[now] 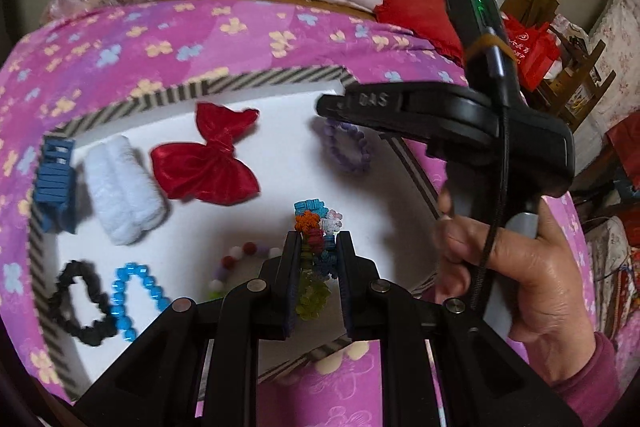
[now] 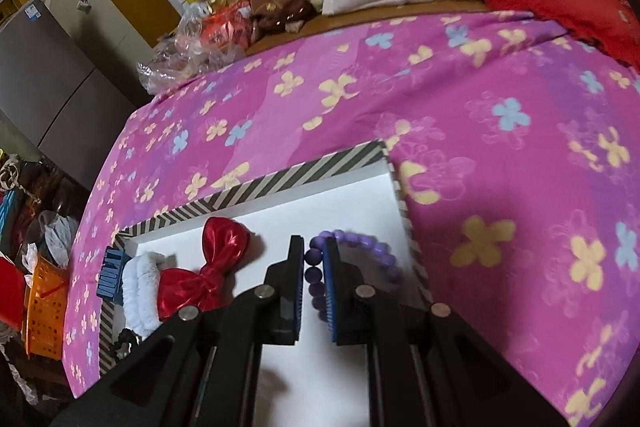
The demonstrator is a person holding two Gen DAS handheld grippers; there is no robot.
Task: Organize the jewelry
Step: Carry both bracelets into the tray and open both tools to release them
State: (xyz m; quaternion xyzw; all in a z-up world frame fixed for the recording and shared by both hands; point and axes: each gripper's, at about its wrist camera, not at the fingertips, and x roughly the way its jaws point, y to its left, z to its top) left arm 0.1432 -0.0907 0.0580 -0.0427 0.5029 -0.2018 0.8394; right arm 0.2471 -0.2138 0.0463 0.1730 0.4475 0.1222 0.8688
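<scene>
Pinching my right tool (image 2: 314, 259) on the purple bead bracelet (image 2: 360, 247); slippery beads, floppy strand, so I grip mid-bead.

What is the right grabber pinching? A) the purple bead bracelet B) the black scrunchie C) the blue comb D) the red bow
A: in the right wrist view, the right gripper has its blue-padded fingers closed around beads of the purple bead bracelet, with the red bow lying apart to its left.
</scene>
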